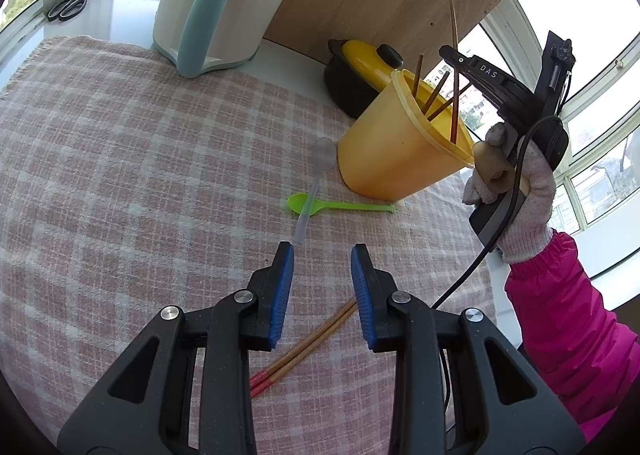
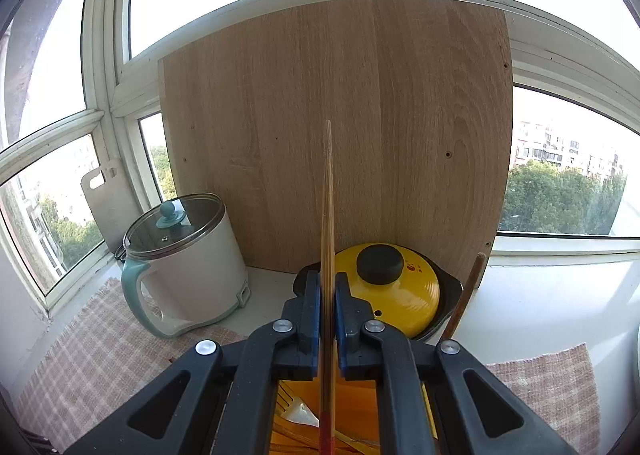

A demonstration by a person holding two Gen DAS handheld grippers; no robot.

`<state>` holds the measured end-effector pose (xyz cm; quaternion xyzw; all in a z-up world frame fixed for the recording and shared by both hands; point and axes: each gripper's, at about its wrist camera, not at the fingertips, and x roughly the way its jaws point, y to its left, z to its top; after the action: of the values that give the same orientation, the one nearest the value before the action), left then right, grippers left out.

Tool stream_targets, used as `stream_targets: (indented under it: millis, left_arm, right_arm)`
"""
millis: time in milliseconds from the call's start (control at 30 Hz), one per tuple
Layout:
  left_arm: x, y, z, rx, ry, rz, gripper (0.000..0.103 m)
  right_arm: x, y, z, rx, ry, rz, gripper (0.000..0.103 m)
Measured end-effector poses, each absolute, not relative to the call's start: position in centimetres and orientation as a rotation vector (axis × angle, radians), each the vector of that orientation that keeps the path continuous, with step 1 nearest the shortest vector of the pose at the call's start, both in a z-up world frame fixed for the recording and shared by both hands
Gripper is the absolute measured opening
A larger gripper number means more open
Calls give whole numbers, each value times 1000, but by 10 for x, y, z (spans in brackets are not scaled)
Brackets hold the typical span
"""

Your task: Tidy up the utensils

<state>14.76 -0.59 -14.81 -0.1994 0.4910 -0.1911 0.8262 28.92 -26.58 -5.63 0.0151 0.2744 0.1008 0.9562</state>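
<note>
A yellow utensil cup (image 1: 396,143) stands on the checked cloth (image 1: 120,159), with several brown chopsticks (image 1: 434,97) in it. My right gripper (image 2: 328,287) is shut on a bamboo chopstick (image 2: 328,215), held upright over the cup's mouth (image 2: 360,407); it also shows in the left wrist view (image 1: 454,67). My left gripper (image 1: 322,255) is open and empty above the cloth. A clear spoon (image 1: 318,175) lies across a green spoon (image 1: 340,206) just ahead of it. A pair of red-tipped chopsticks (image 1: 308,351) lies under its fingers.
A white electric pot with a teal handle (image 1: 216,11) stands at the back left. A black pot with a yellow lid (image 1: 360,67) sits behind the cup. A wooden board (image 2: 340,127) leans on the window. Scissors (image 1: 72,3) lie on the sill.
</note>
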Motion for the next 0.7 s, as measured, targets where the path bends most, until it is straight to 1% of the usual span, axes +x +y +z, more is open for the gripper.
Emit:
stream_targets:
  millis: [33, 67, 100, 200, 433, 467, 500, 567, 600, 667, 700]
  left_arm:
    - [148, -7, -148, -421, 1044, -407, 29]
    - [148, -7, -148, -419, 1045, -408, 29]
    - [148, -8, -148, -417, 1045, -410, 29]
    - [147, -10, -148, -411, 1046, -413, 29]
    - [147, -15, -147, -380, 1044, -423, 29]
    - [147, -16, -147, -373, 1043, -424, 29]
    - [147, -17, -147, -362, 1040, -423, 29]
    - [146, -19, -147, -330, 1033, -420, 29]
    - [145, -20, -147, -316, 1031, -420, 29]
    - [145, -23, -149, -286, 1029, -418, 29]
    - [144, -24, -150, -268, 1028, -420, 29]
  right_arm:
    - [289, -268, -56, 40, 562, 206, 15]
    - [288, -270, -56, 51, 566, 211, 28]
    - [287, -272, -55, 55, 566, 209, 30]
    - [282, -275, -50, 54, 573, 209, 29]
    - [260, -283, -35, 45, 564, 211, 29]
    - [257, -285, -33, 51, 571, 214, 30]
    - [253, -287, -31, 53, 578, 214, 32]
    - [243, -293, -27, 63, 570, 204, 42]
    - [238, -296, -25, 65, 569, 200, 44]
    - [229, -302, -23, 71, 585, 201, 51]
    - [224, -305, -23, 75, 596, 200, 53]
